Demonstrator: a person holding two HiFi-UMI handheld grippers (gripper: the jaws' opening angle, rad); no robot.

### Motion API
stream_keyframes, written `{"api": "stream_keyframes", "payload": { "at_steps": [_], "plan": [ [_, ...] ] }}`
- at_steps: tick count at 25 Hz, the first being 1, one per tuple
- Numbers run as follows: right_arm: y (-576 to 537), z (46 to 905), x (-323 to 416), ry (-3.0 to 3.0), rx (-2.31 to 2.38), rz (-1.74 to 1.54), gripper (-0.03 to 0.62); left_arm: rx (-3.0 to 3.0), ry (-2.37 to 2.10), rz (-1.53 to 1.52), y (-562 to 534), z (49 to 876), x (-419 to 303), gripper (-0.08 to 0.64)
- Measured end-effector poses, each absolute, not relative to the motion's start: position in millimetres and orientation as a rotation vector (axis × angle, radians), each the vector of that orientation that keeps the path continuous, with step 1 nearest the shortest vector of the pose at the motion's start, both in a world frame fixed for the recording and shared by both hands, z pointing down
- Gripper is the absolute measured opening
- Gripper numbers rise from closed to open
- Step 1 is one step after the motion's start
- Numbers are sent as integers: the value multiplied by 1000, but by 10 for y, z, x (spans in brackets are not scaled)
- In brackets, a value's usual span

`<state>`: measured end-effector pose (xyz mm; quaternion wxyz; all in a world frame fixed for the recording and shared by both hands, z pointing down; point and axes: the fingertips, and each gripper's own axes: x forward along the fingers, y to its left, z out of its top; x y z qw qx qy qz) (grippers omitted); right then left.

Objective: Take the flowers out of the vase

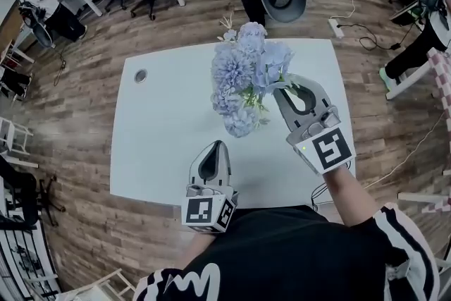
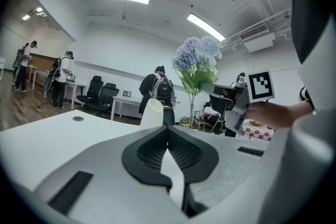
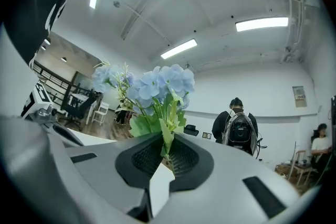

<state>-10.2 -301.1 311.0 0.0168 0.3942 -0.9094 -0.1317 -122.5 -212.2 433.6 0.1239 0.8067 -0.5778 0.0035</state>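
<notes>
The flowers [image 1: 246, 77] at frame centre look light and crushable, best held by the stems, where the right gripper [image 1: 277, 90] has its fingers clamped, while the left gripper [image 1: 214, 146] has its fingers closed on nothing.

Pale blue cloth flowers [image 1: 246, 70] carry green leaves above a plain white cone-shaped vase [image 2: 151, 113]. The rectangular worktop [image 1: 162, 130] is white and the wooden plank floor [image 1: 84, 222] streaked brown. The grey left gripper [image 1: 215, 146] and grey right gripper [image 1: 280, 88] bear black-and-white square markers.
</notes>
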Motion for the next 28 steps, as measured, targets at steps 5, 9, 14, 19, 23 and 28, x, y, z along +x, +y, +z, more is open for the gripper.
{"api": "stream_keyframes", "payload": {
  "at_steps": [5,9,14,19,23,28],
  "plan": [
    [-2977,3283,-154,-2825,1179,-431,28,2322,-1719,2,-2131,4338,-1345,5],
    [-2977,3413,-130,-2789,1128,-477,28,2304,-1741,2,-2148,4365,-1380,5],
    [-2960,3565,-143,-2707,1059,-551,28,2289,-1754,-2,-2143,4381,-1454,5],
    [-2880,3750,-258,-2590,977,-591,28,2277,-1760,-3,-2104,4403,-1622,5],
    [-2931,3860,-211,-2544,937,-602,28,2263,-1773,3,-2175,4394,-1607,5],
    [-2996,3933,-190,-2515,901,-630,28,2246,-1787,11,-2230,4385,-1603,5]
  ]
}}
